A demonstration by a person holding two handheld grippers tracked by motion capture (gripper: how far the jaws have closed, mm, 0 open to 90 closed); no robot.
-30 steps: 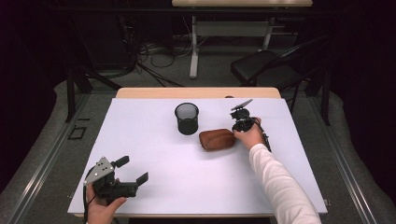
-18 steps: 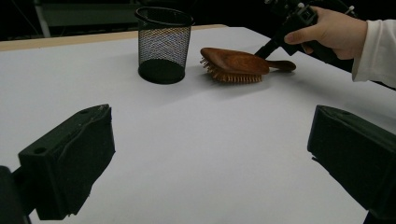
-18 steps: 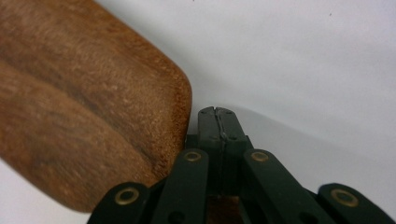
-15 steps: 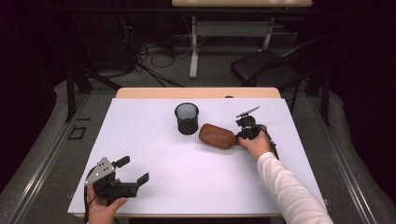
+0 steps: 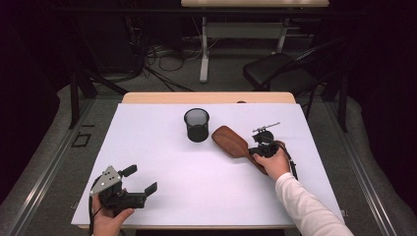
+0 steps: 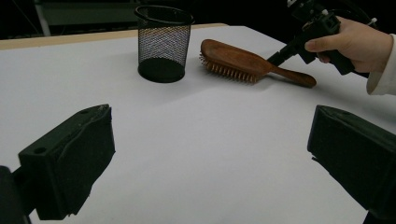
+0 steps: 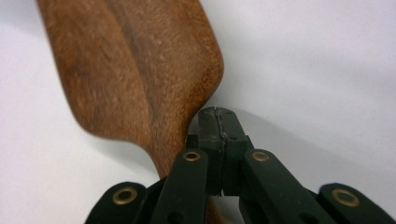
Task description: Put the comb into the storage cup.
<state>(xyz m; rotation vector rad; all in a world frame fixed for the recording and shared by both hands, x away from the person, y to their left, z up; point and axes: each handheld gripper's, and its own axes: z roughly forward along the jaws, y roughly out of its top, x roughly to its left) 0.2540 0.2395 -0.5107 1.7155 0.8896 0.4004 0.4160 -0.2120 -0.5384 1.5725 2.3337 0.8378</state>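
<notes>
White table top (image 5: 162, 172): matte, pale, takes up most of the scene, so I'm using the mesh cup as my landmark for everything else.
Left gripper (image 5: 139, 188): nearest to me, way off from the mesh cup toward the front left corner. A hand (image 5: 105, 220) holds it low over the table. Jaws spread wide apart, nothing between them; from its own camera the two black jaws stand at the left and right edges of the view with bare table between.
Right hand (image 5: 273, 162): front-right of the mesh cup, white sleeve (image 5: 307, 209) coming in from the near edge.
Right gripper (image 5: 255, 151): jaws pressed together with no gap, tips down at the neck of the brush handle. In its own camera the closed tips sit just beside the handle where it widens into the head, touching or as good as. Can't tell if any wood is actually pinched, looks more like it's alongside.
Wooden hairbrush (image 5: 235, 145): brown, lying on the table just right of the mesh cup, head end close to the cup without touching, handle angling away toward the right hand. Bristles face down to the side in the left gripper view (image 6: 243, 61).
Mesh cup (image 5: 196, 125): black wire, upright, open top, toward the far middle of the table.
Chair (image 5: 280, 73): dark, on the floor well behind the cup to the right.
</notes>
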